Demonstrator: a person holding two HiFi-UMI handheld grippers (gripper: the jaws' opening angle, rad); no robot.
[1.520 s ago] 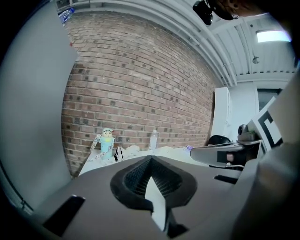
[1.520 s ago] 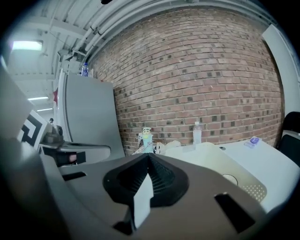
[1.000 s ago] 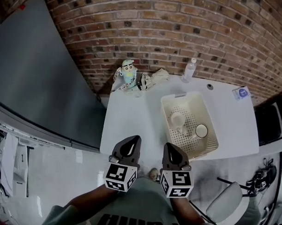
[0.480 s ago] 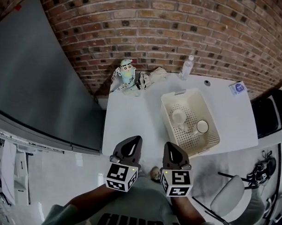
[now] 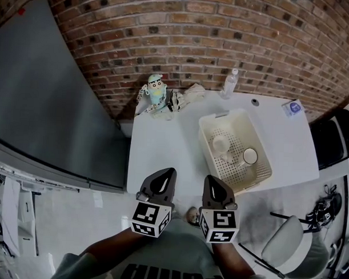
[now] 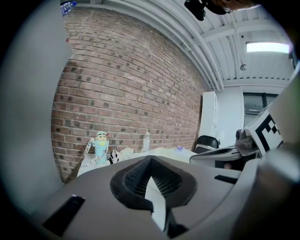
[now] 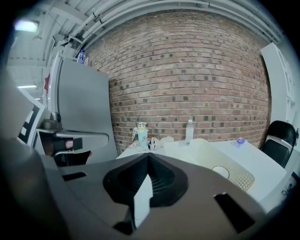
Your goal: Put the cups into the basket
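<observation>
Two cups lay in the basket [image 5: 206,142] ahead and to the right of the right claw [image 5: 212,183], well apart from it: a farther cup [image 5: 220,145] and a nearer cup [image 5: 249,157]. The right claw and left claw [image 5: 166,177], side by side, were each fully closed, gripping nothing.

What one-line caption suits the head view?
Two cups sit in the basket on the table; left gripper and right gripper, jaws shut, hover nearby.

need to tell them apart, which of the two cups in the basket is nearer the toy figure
The cup by the basket's left wall, on the toy figure's side. The other cup sits by the right wall, showing a dark-rimmed round face.
</observation>
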